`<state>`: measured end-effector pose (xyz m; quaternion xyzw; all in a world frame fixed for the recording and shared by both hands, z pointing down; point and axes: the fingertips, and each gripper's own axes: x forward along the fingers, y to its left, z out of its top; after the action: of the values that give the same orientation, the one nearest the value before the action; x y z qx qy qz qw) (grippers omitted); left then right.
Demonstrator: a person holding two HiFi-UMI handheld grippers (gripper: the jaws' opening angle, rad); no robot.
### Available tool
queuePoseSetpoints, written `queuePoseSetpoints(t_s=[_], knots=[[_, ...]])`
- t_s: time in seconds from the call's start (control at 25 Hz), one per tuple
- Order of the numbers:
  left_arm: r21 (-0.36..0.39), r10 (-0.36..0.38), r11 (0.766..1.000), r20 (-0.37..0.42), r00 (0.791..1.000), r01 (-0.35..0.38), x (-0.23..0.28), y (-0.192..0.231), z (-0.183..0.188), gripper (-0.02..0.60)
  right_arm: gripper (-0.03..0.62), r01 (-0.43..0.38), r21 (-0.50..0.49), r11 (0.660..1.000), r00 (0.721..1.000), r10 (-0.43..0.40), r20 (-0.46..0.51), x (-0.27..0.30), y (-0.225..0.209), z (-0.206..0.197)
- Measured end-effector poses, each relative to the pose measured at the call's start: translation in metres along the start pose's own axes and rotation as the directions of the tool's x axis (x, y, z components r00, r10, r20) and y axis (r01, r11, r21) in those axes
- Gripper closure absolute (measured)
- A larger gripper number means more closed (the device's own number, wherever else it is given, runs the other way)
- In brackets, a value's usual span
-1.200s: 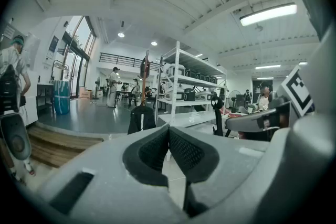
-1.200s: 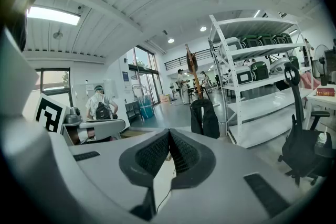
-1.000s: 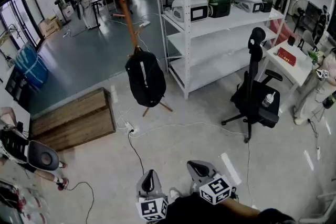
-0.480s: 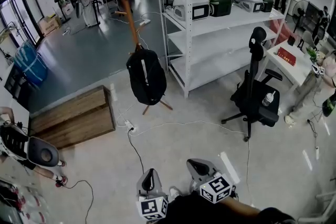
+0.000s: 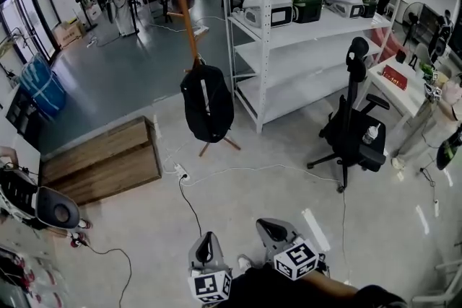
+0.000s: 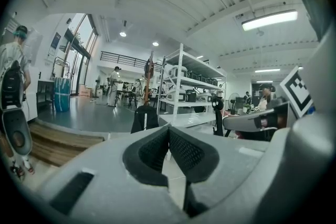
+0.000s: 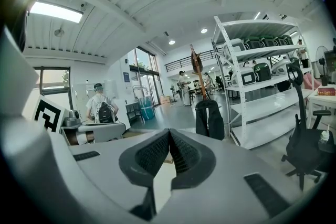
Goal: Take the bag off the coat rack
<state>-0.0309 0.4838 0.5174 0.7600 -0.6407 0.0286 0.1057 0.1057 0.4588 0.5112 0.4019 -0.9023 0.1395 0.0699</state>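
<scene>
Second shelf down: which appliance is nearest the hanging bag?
The white appliance at that shelf's left end in the head view; the next appliance is dark green. The black bag hangs left of the shelving.

The bag is matt black cloth with a paler stripe; the coat rack is smooth reddish-brown wood, the shelving white painted metal, and the low platform rough-grained wooden planks. The floor looks pale, dull and concrete-like close by, and glossy grey further off, where it mirrors the light. The left claw and the right claw have matt grey plastic bodies, and their pads are black with a fine, knurled, rubbery-looking texture.
</scene>
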Motion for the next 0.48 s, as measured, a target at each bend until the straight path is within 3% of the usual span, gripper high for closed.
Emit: queuePoseSetpoints(t_s=[0.48], knots=[[0.006,-0.026,1.0,-0.005,1.0,0.026,0.003,0.038,-0.005,0.566,0.583,0.008,0.007,1.0,1.0,-0.008,-0.008,0.034,0.027,-0.011]])
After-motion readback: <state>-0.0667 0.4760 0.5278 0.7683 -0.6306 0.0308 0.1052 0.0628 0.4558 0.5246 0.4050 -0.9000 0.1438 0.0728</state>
